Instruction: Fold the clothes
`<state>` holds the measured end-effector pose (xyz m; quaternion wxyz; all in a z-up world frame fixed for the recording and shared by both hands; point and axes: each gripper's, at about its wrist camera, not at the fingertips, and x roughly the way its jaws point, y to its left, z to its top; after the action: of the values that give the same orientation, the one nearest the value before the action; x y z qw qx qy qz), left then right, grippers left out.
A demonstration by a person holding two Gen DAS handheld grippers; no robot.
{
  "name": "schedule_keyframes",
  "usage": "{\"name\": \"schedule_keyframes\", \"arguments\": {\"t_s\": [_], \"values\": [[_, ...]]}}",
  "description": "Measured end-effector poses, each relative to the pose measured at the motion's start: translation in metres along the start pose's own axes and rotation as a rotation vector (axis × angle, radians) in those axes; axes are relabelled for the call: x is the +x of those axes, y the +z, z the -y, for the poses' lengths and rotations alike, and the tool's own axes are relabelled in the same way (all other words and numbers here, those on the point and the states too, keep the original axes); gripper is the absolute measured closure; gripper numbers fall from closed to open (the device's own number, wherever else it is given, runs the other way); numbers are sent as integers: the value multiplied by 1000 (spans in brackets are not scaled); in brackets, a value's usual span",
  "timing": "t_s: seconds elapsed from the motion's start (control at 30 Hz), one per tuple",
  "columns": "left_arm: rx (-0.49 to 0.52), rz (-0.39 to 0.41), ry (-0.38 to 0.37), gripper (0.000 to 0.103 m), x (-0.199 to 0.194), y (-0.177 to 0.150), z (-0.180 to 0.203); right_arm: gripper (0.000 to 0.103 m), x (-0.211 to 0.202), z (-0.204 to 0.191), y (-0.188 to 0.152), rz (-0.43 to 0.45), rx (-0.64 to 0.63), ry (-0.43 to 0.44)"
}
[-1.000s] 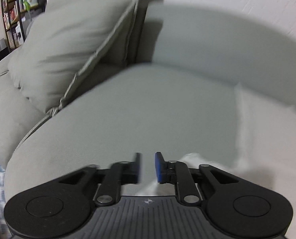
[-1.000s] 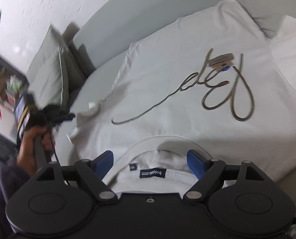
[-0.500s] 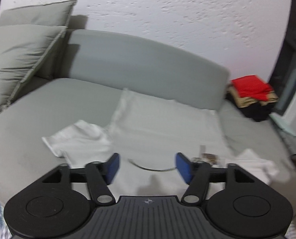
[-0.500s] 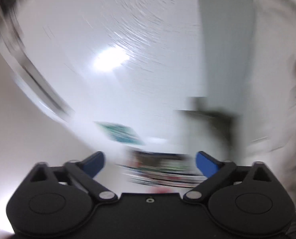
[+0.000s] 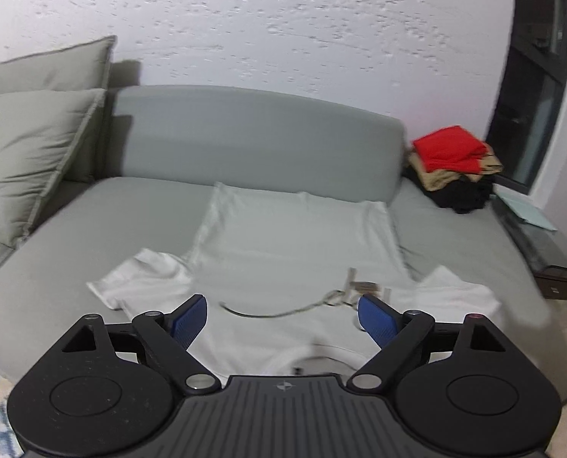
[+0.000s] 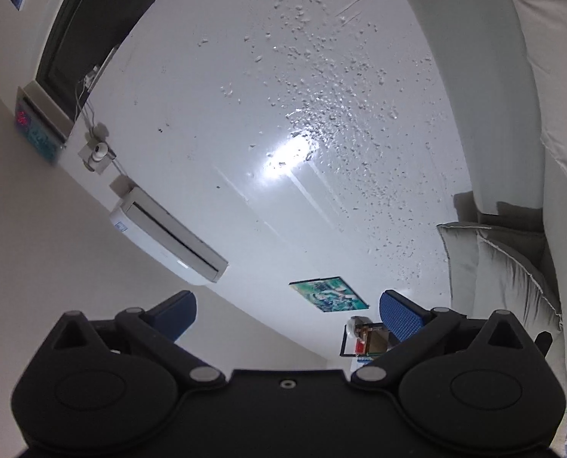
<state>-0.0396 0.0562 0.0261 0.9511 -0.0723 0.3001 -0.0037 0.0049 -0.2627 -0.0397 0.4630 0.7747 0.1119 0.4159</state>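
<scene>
Here, a white T-shirt (image 5: 295, 240) lies spread flat on the seat of a grey sofa (image 5: 253, 141), collar toward the camera, hem toward the backrest, both short sleeves out to the sides; the left sleeve is rumpled. A dark looping script design (image 5: 283, 311) runs across the chest. The left gripper (image 5: 283, 315) hovers above the collar end of the shirt, its blue pads wide apart and opening further, nothing between them, not touching the cloth. Two grey cushions (image 5: 35, 152) lean at the left end of the sofa. At the far right end sits a stack of folded clothes (image 5: 453, 166), red on top, tan and black beneath. The right gripper (image 6: 287, 313) is tilted upward, off the sofa, facing a white textured wall (image 6: 283, 114); its jaws stand fully apart and empty. That view also shows a wall air conditioner (image 6: 169, 238), a small green picture (image 6: 329, 293), and grey cushions at the right edge.
</scene>
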Motion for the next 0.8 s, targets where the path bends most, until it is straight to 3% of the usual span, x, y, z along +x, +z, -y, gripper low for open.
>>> {"name": "schedule_keyframes", "arguments": {"t_s": [0.23,0.8], "values": [[23,-37,-15,15,-3,-6,13,0,6,8,-18,89,29,-226],[26,-76,-3,14,-1,-11,17,0,4,9,-21,86,38,-291]]}}
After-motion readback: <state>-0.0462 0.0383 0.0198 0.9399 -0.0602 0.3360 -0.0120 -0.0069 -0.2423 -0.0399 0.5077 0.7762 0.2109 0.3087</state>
